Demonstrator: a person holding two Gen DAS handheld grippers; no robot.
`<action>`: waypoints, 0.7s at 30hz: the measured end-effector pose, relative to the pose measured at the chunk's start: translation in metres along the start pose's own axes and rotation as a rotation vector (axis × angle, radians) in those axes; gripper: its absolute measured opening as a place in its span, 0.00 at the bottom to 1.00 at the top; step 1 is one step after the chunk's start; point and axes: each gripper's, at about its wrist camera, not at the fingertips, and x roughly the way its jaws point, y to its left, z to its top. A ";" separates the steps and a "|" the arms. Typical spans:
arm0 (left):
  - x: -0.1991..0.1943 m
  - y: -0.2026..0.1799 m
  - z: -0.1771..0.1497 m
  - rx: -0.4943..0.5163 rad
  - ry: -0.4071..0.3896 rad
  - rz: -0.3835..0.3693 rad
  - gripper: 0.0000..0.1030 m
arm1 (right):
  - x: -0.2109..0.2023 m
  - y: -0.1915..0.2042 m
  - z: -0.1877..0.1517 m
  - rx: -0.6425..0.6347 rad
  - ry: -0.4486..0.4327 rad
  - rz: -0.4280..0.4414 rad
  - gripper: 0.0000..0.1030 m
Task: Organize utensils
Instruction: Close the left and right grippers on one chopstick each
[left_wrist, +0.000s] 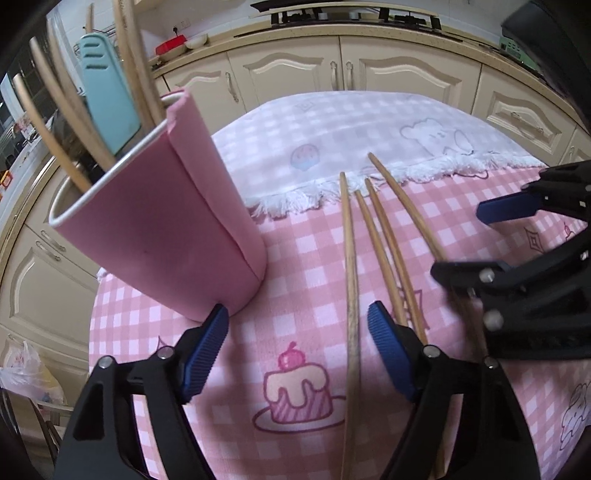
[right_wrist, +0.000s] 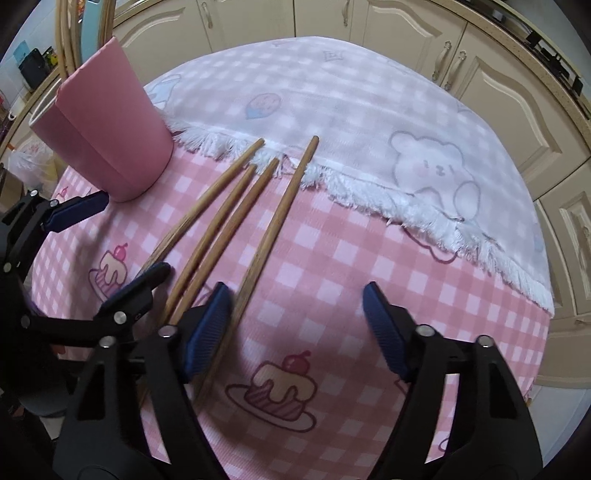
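Several wooden chopsticks (left_wrist: 351, 266) lie side by side on the pink checked cloth; they also show in the right wrist view (right_wrist: 229, 214). A pink utensil holder (left_wrist: 166, 221) stands at the left with chopsticks and a light blue utensil (left_wrist: 107, 96) in it; it also shows in the right wrist view (right_wrist: 110, 136). My left gripper (left_wrist: 299, 339) is open, its jaws astride the leftmost chopstick. My right gripper (right_wrist: 295, 314) is open, with the rightmost chopstick (right_wrist: 273, 229) just inside its left finger. Each gripper shows in the other's view.
A paler checked cloth with a white fringe (right_wrist: 369, 192) overlaps the far half of the table. Cream kitchen cabinets (left_wrist: 295, 70) run behind the table. A plastic bag (left_wrist: 26, 373) sits on the floor at the left.
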 end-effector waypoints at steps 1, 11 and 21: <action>0.001 0.000 0.001 -0.002 0.006 -0.005 0.71 | 0.001 0.000 0.003 0.013 -0.001 -0.001 0.62; 0.007 -0.007 0.013 -0.057 0.038 -0.126 0.21 | 0.005 0.000 0.024 0.008 -0.020 -0.025 0.12; -0.020 0.002 -0.006 -0.142 -0.029 -0.195 0.05 | -0.026 -0.022 -0.013 0.068 -0.148 0.228 0.05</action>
